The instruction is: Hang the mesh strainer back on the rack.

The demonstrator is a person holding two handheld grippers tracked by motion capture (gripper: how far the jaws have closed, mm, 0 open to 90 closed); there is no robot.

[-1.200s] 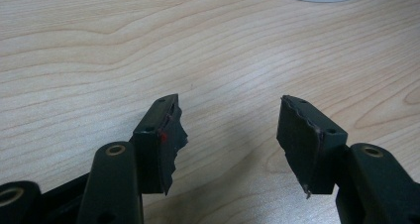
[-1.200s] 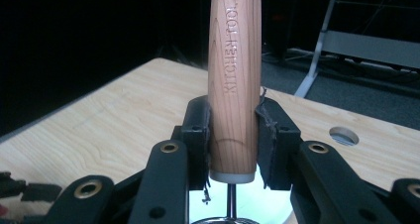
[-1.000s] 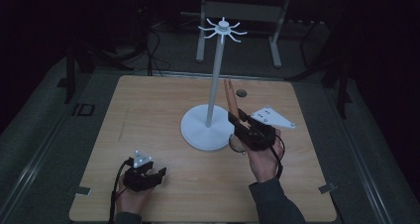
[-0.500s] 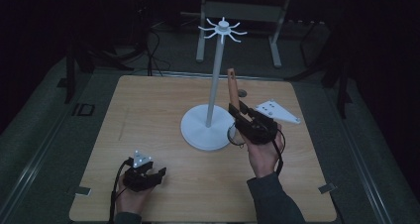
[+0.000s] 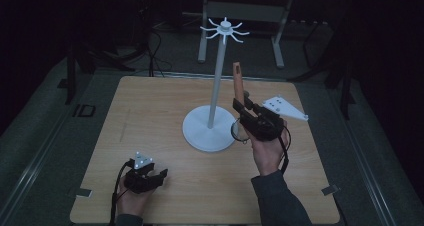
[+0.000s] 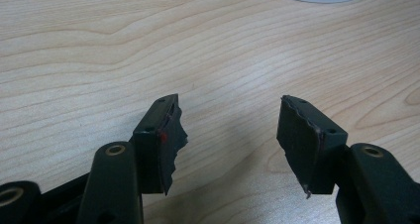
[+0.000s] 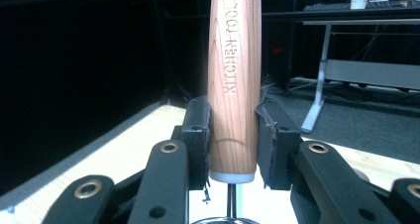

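Note:
A white stand with a round base and a ring of hooks on top rises from the middle of the wooden table. Just right of its pole, my right gripper is shut on a kitchen tool's wooden handle. The handle points up, nearly upright. Its metal loop end hangs below the jaws, over the edge of the stand's base. My left gripper rests open on the table at the front left, nothing between its jaws.
The stand's base lies between the two grippers. Behind the table stand a grey desk frame and dark stands with cables on the floor. Metal rails run along both sides of the table.
My right gripper has risen a little and turned the wooden handle from a lean towards the pole to nearly upright. The left gripper has stayed still.

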